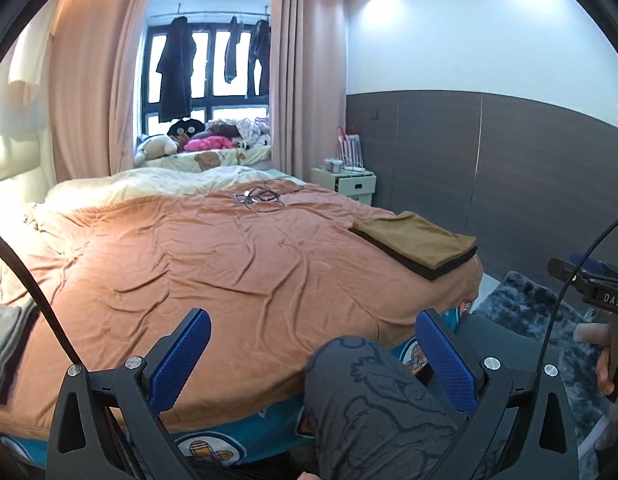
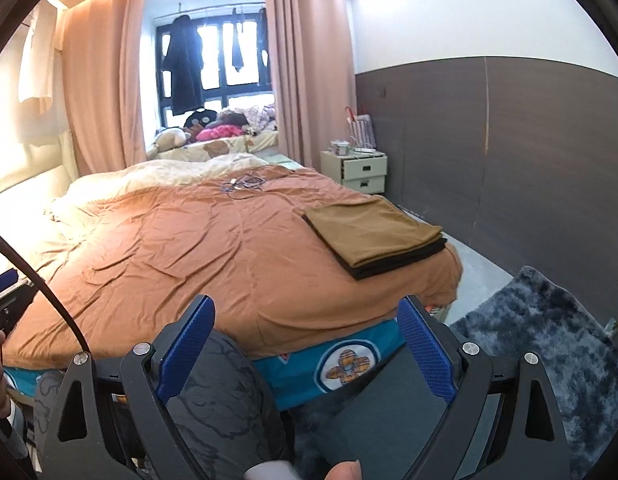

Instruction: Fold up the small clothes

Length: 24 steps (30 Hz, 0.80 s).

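Two folded garments (image 2: 373,236) are stacked on the bed (image 2: 213,248); grey clothes (image 1: 7,340) remain; the left gripper (image 1: 313,360) and right gripper (image 2: 305,344) are held wide, empty

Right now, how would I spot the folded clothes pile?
Find the big bed with the orange cover. Go to its near right corner, by the dark wall. The folded stack lies there: a tan piece on a dark one, flat and square-edged against the wrinkled cover.

One bed under a rumpled orange blanket (image 2: 213,248); one stack of two folded cloths, tan upon dark brown (image 2: 373,236); one cream two-drawer bedside cabinet (image 2: 361,172); one shaggy blue-grey rug (image 2: 549,340); three dark garments hanging at the window (image 1: 177,68)
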Each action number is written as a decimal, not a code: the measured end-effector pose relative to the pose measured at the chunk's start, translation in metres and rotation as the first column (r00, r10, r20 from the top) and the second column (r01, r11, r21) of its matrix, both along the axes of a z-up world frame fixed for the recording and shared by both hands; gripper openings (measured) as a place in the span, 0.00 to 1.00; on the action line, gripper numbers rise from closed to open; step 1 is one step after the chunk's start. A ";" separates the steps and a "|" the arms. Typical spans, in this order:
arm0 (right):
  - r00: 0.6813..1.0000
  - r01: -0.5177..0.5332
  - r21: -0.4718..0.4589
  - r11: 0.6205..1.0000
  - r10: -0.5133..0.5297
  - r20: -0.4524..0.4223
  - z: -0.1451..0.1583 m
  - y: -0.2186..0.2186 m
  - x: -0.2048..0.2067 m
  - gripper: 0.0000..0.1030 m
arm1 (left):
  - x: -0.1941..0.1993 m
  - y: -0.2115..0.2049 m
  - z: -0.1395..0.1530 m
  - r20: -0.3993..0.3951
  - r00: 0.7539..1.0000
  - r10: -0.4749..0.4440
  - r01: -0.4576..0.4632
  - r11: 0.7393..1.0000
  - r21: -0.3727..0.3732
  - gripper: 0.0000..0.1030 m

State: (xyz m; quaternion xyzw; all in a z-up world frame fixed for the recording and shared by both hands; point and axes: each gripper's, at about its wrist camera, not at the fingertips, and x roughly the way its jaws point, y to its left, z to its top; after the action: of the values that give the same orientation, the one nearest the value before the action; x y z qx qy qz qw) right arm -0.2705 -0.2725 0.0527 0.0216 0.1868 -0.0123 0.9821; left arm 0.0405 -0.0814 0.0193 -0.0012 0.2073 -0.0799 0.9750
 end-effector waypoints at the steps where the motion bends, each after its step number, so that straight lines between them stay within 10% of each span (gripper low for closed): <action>1: 1.000 -0.003 -0.003 1.000 0.003 0.008 -0.004 0.003 -0.001 0.93 | 0.000 0.000 -0.001 0.000 1.000 -0.002 0.002 1.000 -0.003 1.00; 24: 1.000 0.003 0.002 1.000 -0.003 -0.008 -0.017 0.013 0.005 1.00 | -0.009 0.002 0.000 0.006 1.000 -0.003 0.003 1.000 -0.019 1.00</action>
State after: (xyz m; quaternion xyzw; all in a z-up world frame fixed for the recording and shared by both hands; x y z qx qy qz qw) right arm -0.2657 -0.2596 0.0352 0.0229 0.1909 -0.0139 0.9812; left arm 0.0313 -0.0789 0.0194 -0.0102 0.2038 -0.0832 0.9754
